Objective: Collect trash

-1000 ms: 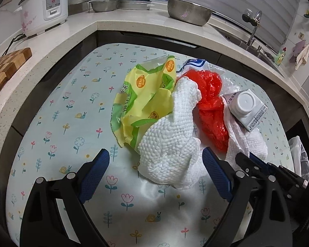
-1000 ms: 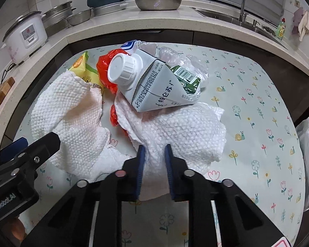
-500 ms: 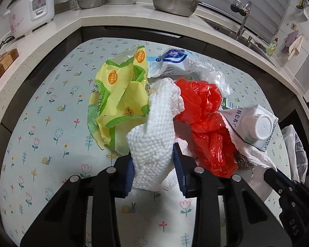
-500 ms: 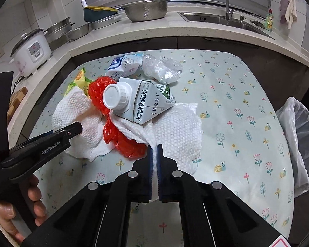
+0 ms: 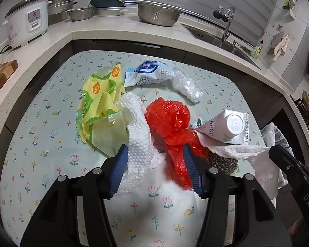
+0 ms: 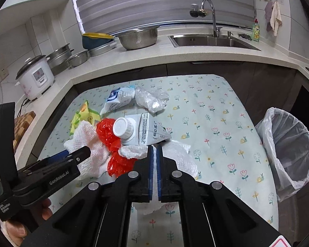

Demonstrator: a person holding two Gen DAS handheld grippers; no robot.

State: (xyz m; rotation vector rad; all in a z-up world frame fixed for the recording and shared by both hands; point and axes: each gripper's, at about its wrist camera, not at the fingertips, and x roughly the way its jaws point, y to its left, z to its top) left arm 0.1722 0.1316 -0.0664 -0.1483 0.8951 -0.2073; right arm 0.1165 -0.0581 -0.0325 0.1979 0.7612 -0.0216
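My left gripper [image 5: 154,156] is shut on a white paper towel [image 5: 139,142], with part of a red plastic bag [image 5: 171,121] between its jaws too. My right gripper [image 6: 153,154] is shut on a second white paper towel [image 6: 181,160], on which a grey milk carton [image 6: 144,130] rests. A yellow-green wrapper [image 5: 101,105], a blue-white packet [image 5: 148,73], a clear crumpled bag [image 5: 187,85] and a brown scouring pad [image 5: 222,161] lie on the floral tablecloth [image 5: 41,135].
A bin lined with a white bag [image 6: 288,150] stands off the table's right edge. The kitchen counter behind holds a rice cooker [image 6: 36,76], metal bowls [image 6: 138,37] and a sink [image 6: 212,40].
My left gripper closed on the paper towel and lifted it along with the red bag. My right gripper closed fully on its towel, pulled back and rose, dragging towel and carton.
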